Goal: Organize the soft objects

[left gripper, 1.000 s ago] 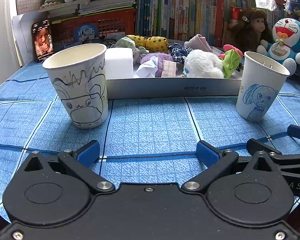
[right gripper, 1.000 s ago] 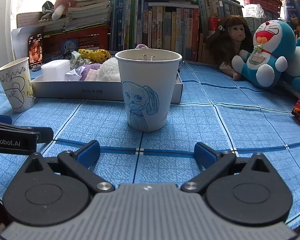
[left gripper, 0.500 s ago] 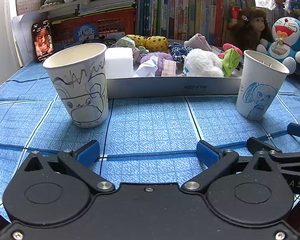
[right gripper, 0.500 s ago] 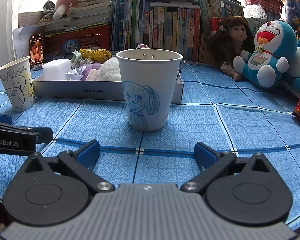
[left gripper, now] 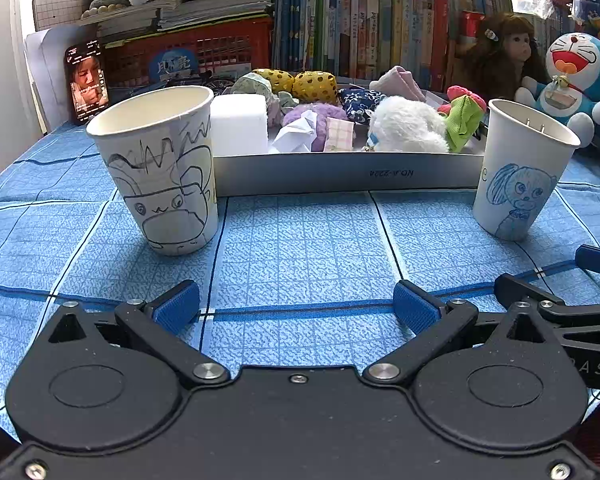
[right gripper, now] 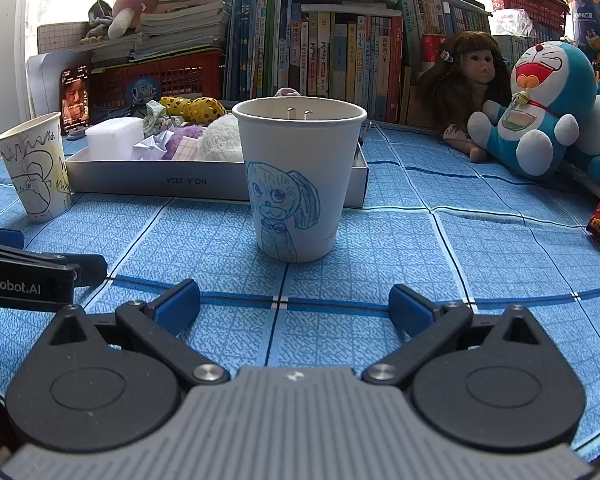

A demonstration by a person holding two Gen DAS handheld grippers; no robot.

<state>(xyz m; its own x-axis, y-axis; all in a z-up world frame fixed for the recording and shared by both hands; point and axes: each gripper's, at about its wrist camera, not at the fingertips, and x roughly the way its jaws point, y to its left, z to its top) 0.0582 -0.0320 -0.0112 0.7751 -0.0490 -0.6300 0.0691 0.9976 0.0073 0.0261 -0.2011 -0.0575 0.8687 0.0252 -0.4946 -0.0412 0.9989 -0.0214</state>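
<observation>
Soft toys fill the grey tray (left gripper: 340, 176) straight ahead of us, beyond two paper cups; our left gripper (left gripper: 296, 308) faces its middle and sits nearer than our right gripper (right gripper: 294, 304), both spread wide and empty above the bench (left gripper: 300, 240)

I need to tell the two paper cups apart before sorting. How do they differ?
The left cup bears a black scribbled animal with yellow marks; the right cup bears a blue-pen puppy. The left cup stands by the tray's left front corner, the right cup by its right front corner. The right cup shows two staples inside its rim. Both are white, upright, open-topped.
</observation>
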